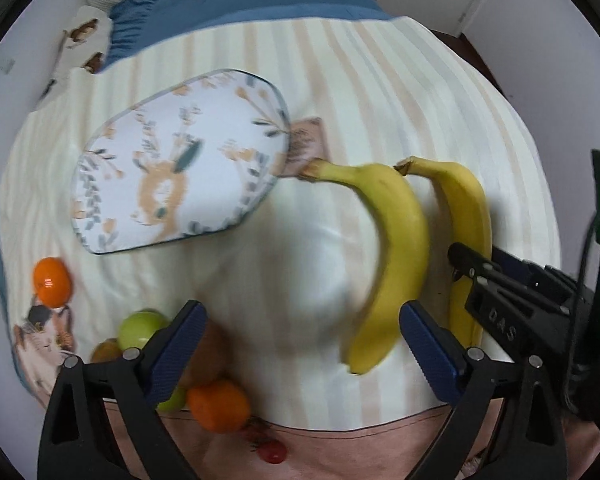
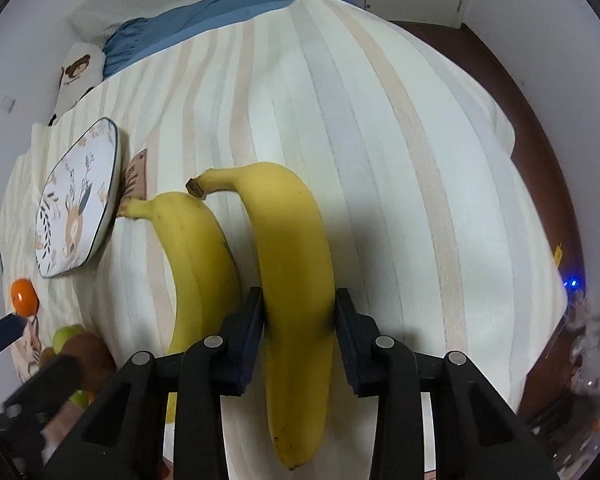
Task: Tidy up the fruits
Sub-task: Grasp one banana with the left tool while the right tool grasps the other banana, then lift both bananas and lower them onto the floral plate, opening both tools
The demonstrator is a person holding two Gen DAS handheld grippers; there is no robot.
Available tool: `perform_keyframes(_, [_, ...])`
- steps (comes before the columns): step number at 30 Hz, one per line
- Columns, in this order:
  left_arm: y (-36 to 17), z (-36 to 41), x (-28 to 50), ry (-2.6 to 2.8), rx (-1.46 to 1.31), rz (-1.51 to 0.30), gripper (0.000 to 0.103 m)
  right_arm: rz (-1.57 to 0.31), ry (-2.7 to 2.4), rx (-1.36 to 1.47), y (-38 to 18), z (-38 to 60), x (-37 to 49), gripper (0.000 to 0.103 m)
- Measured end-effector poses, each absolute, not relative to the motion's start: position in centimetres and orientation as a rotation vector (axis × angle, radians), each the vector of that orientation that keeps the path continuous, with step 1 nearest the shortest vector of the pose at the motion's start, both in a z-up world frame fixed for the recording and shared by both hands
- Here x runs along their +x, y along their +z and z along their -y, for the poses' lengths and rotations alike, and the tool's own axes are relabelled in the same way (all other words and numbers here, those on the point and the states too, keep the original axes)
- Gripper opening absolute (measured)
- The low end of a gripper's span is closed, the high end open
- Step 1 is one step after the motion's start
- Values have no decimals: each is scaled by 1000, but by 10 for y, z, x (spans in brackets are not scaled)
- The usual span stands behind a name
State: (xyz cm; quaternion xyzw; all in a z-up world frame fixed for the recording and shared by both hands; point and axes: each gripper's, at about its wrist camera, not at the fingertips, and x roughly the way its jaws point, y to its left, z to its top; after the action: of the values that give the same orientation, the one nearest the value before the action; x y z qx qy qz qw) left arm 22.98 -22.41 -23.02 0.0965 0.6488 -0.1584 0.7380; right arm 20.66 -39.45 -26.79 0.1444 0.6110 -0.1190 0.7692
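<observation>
Two yellow bananas lie side by side on a striped bedspread (image 2: 380, 160). My right gripper (image 2: 299, 312) is shut on the right banana (image 2: 292, 264), its pads on both sides of the middle; it shows in the left wrist view (image 1: 466, 216) too. The left banana (image 1: 396, 248) lies just beside it (image 2: 198, 256). My left gripper (image 1: 300, 320) is open and empty, its right finger (image 1: 428, 344) next to the left banana's lower end. Oranges (image 1: 219, 404) (image 1: 51, 282), green apples (image 1: 142, 328) and a brown kiwi (image 1: 208, 356) lie at the lower left.
A flat deer-print cushion (image 1: 176, 168) lies at the middle left, a small pink tag (image 1: 308, 142) beside it. A small red fruit (image 1: 274, 452) lies on the pink hem. Blue bedding (image 1: 240, 4) and a bear pillow (image 2: 78, 70) are at the far end.
</observation>
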Motion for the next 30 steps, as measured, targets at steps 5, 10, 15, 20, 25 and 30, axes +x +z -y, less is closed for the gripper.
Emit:
perform_keyframes(5, [-242,249,232,-448,189,-1471,96,-1374,-273,362,-264,410,172,37])
perform_keyframes(10, [-272,288,238,-517,259,-1525,86,-1394,-282,435,-267,423,143,38])
perform_keyframes(15, [-299,310,236,-520,374,-1521,40,-1387,-287,481,-272,428,137,40])
perform_keyframes(20, [-292,297,220,-511,370,-1511,33,-1421,-279,455,-281,422,133,40])
perform_keyframes(25, [-302,275,190,-513,384,-1532,34,-1445,-252,439,-285,414,121,37])
perform_keyframes(30, [-324,285,200,-514,370,-1558,41,-1463,-279,434,-307,415,131,39])
